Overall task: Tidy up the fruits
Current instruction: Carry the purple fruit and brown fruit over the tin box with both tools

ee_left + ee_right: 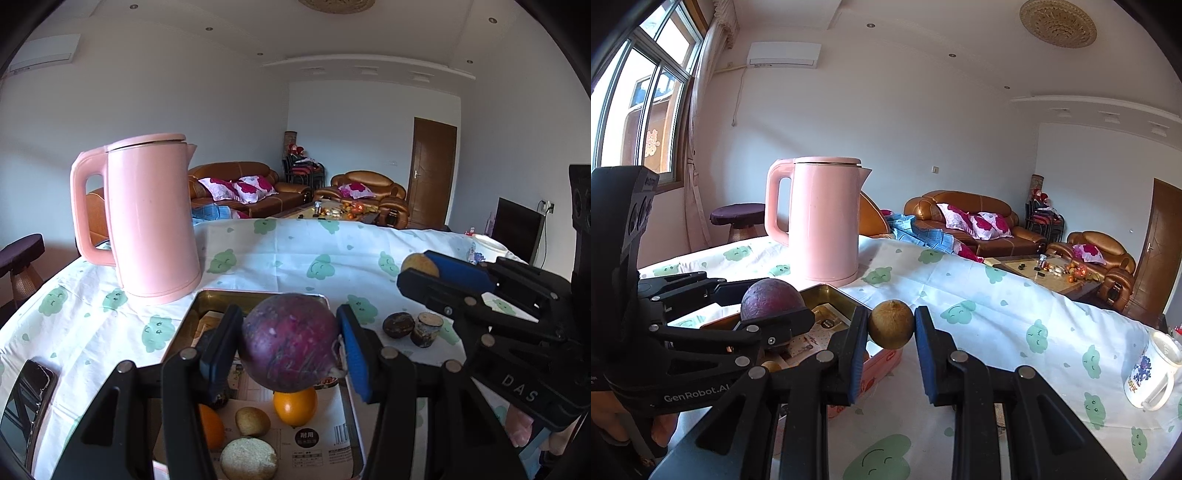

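Clamped in the left gripper (290, 343), a purple fruit (290, 341) hangs over the tin tray (207, 297); the right gripper (891, 328) pinches a brown fruit (891, 328).

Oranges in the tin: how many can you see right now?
2. One orange lies under the held purple fruit; another sits at the tin's left, half hidden by the left tool. More may be hidden.
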`<action>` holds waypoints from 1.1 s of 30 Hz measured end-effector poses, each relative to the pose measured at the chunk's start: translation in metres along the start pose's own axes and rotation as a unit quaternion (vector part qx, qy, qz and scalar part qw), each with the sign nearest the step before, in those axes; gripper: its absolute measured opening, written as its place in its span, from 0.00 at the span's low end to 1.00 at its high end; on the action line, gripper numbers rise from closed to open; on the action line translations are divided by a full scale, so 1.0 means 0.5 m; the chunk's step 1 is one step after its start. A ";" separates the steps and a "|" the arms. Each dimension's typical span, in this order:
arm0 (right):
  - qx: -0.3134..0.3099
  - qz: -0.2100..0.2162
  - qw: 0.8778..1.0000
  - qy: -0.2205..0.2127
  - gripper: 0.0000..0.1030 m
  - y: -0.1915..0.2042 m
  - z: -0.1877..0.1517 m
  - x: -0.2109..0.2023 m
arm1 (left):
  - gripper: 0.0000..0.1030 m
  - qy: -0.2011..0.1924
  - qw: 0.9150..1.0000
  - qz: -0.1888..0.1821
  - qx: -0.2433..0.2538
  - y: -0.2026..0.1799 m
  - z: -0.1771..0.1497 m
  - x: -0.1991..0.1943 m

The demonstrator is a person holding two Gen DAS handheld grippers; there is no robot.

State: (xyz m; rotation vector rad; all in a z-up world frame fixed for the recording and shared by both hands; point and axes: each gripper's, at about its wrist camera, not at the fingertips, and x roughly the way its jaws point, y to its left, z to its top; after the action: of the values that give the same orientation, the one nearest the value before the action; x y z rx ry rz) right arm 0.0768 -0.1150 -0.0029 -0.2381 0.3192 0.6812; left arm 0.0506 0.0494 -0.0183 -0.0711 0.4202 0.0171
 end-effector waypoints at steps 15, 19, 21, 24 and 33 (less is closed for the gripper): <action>-0.014 0.027 0.999 0.014 0.27 0.052 0.018 0.058 | 0.52 0.007 1.000 0.028 -0.010 0.054 0.001 -0.002; -0.017 0.032 0.999 0.018 0.27 0.065 0.017 0.070 | 0.52 0.013 0.999 0.034 -0.015 0.069 -0.001 0.002; -0.018 0.034 0.999 0.021 0.27 0.071 0.016 0.078 | 0.52 0.016 0.999 0.038 -0.016 0.076 -0.002 0.005; -0.019 0.038 0.999 0.026 0.27 0.077 0.013 0.087 | 0.52 0.022 0.999 0.043 -0.018 0.085 -0.006 0.010; -0.024 0.052 0.997 0.050 0.27 0.094 0.000 0.116 | 0.52 0.050 0.997 0.054 -0.029 0.117 -0.019 0.035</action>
State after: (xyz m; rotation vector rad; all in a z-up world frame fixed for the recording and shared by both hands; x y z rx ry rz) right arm 0.0888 -0.0461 -0.0291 -0.3029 0.4128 0.7827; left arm 0.0610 0.1070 -0.0381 -0.1061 0.5238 0.1320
